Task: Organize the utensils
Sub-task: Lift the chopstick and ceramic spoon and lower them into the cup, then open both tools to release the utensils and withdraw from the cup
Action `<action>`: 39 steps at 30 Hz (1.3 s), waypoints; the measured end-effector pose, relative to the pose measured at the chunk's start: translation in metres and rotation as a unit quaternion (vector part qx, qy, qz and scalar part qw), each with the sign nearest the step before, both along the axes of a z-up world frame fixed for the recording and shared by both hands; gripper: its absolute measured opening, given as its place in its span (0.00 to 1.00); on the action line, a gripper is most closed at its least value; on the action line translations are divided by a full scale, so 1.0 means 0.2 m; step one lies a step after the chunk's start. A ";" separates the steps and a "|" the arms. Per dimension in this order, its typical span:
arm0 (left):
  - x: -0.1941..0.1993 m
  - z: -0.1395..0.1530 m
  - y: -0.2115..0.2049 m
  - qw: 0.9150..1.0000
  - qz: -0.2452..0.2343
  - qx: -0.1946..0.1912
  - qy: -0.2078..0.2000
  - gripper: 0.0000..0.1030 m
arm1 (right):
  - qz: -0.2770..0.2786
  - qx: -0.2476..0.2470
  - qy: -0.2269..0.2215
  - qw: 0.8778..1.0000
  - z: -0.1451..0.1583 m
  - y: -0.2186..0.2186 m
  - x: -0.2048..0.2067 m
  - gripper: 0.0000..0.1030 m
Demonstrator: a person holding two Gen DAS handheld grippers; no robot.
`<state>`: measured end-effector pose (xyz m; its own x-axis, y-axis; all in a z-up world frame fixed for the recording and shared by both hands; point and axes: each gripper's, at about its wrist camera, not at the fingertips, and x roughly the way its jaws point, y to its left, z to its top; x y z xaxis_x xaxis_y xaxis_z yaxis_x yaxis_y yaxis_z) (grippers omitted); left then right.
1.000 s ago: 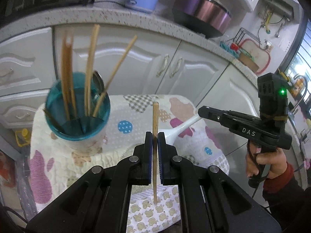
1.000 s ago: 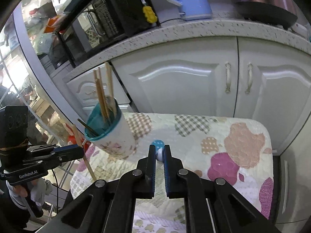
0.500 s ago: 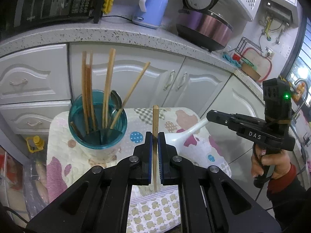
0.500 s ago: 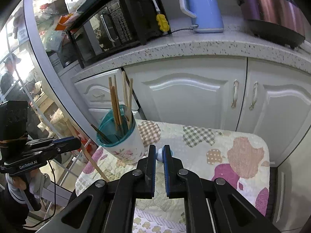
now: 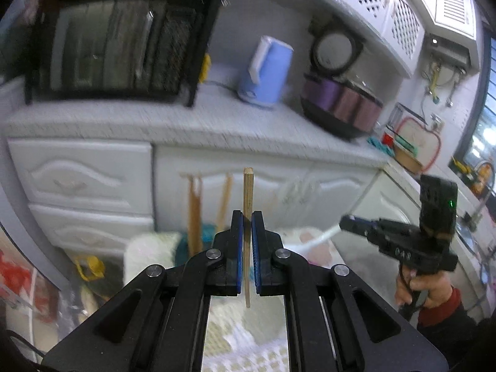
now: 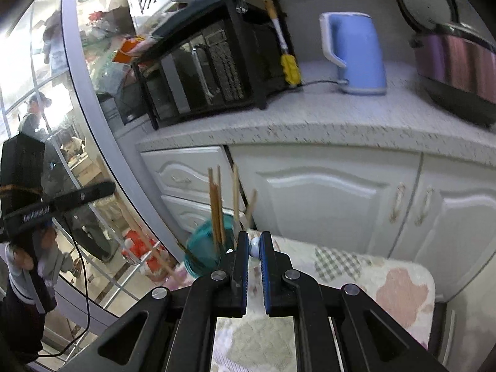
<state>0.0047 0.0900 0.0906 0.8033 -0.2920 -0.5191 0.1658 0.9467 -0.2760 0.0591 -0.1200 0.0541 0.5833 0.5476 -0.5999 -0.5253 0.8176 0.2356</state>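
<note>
Both grippers higher than before (left gripper (image 5: pixel 245 235) pinching chopstick (image 5: pixel 247 198), right gripper (image 6: pixel 254 248) pinching white spoon (image 6: pixel 254 247)).

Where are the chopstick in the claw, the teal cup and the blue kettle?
chopstick (image 5: pixel 247 192), left wrist view, shaft above the claw.
teal cup (image 6: pixel 201 243), right wrist view, inner wall.
blue kettle (image 6: pixel 359 49), right wrist view, body.

Above the teal cup (image 6: pixel 210 245) the way down is crowded — upright chopsticks (image 6: pixel 215 204) fill its mouth. The quilted table (image 6: pixel 356 279) right of the cup lies open; white cabinets (image 6: pixel 325 198) wall off the far side.
</note>
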 end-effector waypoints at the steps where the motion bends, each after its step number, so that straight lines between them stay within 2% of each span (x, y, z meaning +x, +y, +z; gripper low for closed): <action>1: 0.02 0.02 0.02 1.000 0.008 0.003 -0.005 0.04 | 0.004 0.000 -0.001 1.000 0.01 0.03 0.02 0.06; 5: 0.11 0.04 0.06 0.999 0.039 0.030 -0.013 0.04 | 0.021 -0.008 0.000 1.000 -0.01 0.15 0.08 0.06; 9: 0.21 -0.02 0.09 0.996 0.065 0.061 -0.009 0.04 | 0.027 -0.017 0.002 0.999 -0.04 0.25 0.16 0.06; 11: 0.25 -0.06 0.10 0.995 0.068 0.067 -0.003 0.04 | 0.032 -0.030 0.004 0.999 -0.07 0.30 0.20 0.06; 14: 0.31 -0.14 0.08 0.992 0.075 0.098 0.002 0.04 | 0.042 -0.065 -0.006 0.997 -0.12 0.41 0.25 0.06; 19: 0.38 -0.28 0.06 0.992 0.070 0.101 0.030 0.04 | 0.061 -0.119 -0.008 0.991 -0.25 0.53 0.30 0.06; 23: 0.42 -0.40 0.06 0.992 0.069 0.092 0.057 0.04 | 0.083 -0.144 0.015 0.986 -0.37 0.60 0.33 0.06; 30: 0.46 -0.48 0.04 0.991 0.074 0.080 0.075 0.04 | 0.079 -0.135 0.073 0.985 -0.59 0.60 0.38 0.07; 32: 0.46 -0.48 0.04 0.991 0.075 0.078 0.075 0.04 | 0.072 -0.111 0.078 0.988 -0.60 0.56 0.38 0.07; 33: 0.46 -0.48 0.04 0.991 0.074 0.075 0.077 0.04 | 0.070 -0.101 0.083 0.989 -0.60 0.54 0.38 0.09; 34: 0.46 -0.48 0.04 0.991 0.073 0.072 0.080 0.05 | 0.066 -0.085 0.091 0.990 -0.59 0.51 0.38 0.19; 35: 0.46 -0.48 0.04 0.991 0.074 0.071 0.080 0.10 | 0.062 -0.071 0.096 0.991 -0.58 0.48 0.37 0.36; 36: 0.45 -0.48 0.03 0.992 0.075 0.069 0.081 0.14 | 0.059 -0.062 0.097 0.992 -0.58 0.46 0.36 0.39; 38: 0.43 -0.48 0.03 0.992 0.074 0.062 0.081 0.34 | 0.051 -0.046 0.095 0.993 -0.56 0.41 0.34 0.39; 39: 0.42 -0.47 0.03 0.992 0.074 0.056 0.080 0.37 | 0.048 -0.043 0.097 0.993 -0.55 0.40 0.33 0.39</action>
